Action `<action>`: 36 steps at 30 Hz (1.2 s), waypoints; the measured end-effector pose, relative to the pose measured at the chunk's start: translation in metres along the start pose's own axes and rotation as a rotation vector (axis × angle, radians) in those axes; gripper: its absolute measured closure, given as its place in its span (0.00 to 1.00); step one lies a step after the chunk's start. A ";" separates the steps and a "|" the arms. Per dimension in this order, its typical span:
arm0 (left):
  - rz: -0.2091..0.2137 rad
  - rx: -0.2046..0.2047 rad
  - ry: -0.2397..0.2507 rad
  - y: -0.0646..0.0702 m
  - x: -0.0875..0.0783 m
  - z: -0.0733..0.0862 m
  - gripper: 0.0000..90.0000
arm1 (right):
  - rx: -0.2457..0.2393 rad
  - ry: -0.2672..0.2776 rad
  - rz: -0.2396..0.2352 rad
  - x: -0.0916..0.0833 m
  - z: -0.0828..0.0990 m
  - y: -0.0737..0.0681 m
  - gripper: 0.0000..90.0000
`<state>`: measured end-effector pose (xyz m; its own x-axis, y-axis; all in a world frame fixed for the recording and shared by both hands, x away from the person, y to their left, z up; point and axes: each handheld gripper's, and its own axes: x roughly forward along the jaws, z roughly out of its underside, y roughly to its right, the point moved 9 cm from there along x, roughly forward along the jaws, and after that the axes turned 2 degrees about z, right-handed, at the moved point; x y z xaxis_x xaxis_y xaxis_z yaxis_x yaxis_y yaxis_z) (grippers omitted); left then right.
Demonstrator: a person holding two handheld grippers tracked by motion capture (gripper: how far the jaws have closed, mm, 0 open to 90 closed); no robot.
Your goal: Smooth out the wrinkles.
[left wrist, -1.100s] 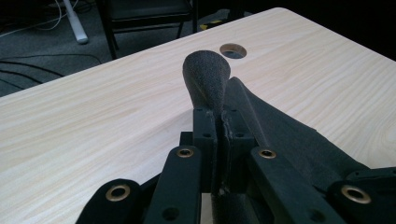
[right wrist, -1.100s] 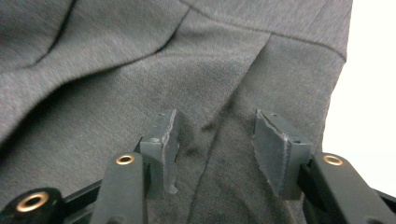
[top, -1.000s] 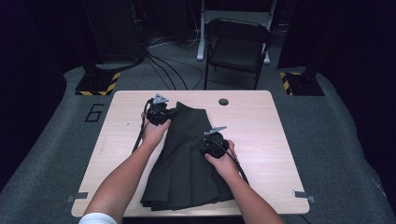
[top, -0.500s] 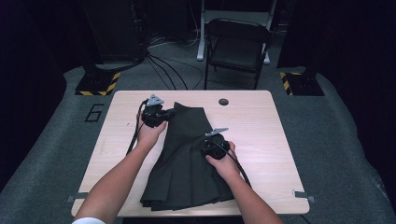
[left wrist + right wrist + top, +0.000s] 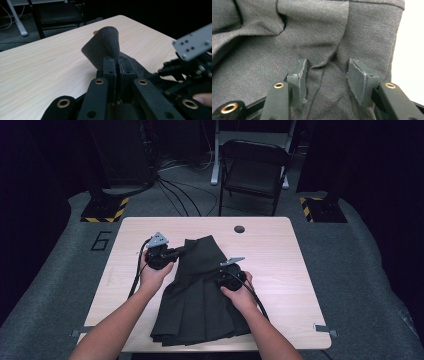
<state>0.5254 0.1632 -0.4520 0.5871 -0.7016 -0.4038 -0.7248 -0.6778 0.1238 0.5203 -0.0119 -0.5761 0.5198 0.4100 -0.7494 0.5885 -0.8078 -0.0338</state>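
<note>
A dark grey pleated skirt (image 5: 200,305) lies on the light wooden table (image 5: 280,250), waist end far, hem near the front edge. My left gripper (image 5: 176,254) is at the skirt's upper left corner, shut on a fold of the cloth. In the left gripper view that fold (image 5: 105,42) curls up from the closed jaws of my left gripper (image 5: 116,62). My right gripper (image 5: 226,272) points down onto the skirt's right half. In the right gripper view it (image 5: 325,72) stands open, pads resting on the skirt (image 5: 312,30), a small pucker between them.
A round cable hole (image 5: 239,229) sits in the table's far middle. Beyond the table stand a black folding chair (image 5: 255,167), loose cables on the floor and two stand bases with yellow-black stripes (image 5: 102,210). The other gripper (image 5: 195,65) shows at the right of the left gripper view.
My left gripper has moved left and slightly toward the person, taking the skirt's top corner with it. The right gripper has stayed in place on the cloth.
</note>
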 end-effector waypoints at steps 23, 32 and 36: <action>0.100 0.007 -0.077 0.041 -0.029 0.065 0.95 | -0.009 0.028 -0.016 -0.001 0.001 0.002 0.57; 0.090 0.015 -0.083 0.045 -0.027 0.071 0.95 | 0.011 -0.006 -0.024 -0.009 -0.002 0.004 0.53; 0.089 0.018 -0.077 0.043 -0.027 0.068 0.95 | -0.020 -0.007 0.001 -0.026 -0.001 0.006 0.52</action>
<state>0.4533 0.1682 -0.4975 0.4917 -0.7392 -0.4602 -0.7793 -0.6094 0.1462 0.5112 -0.0272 -0.5558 0.5157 0.4062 -0.7544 0.6004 -0.7995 -0.0200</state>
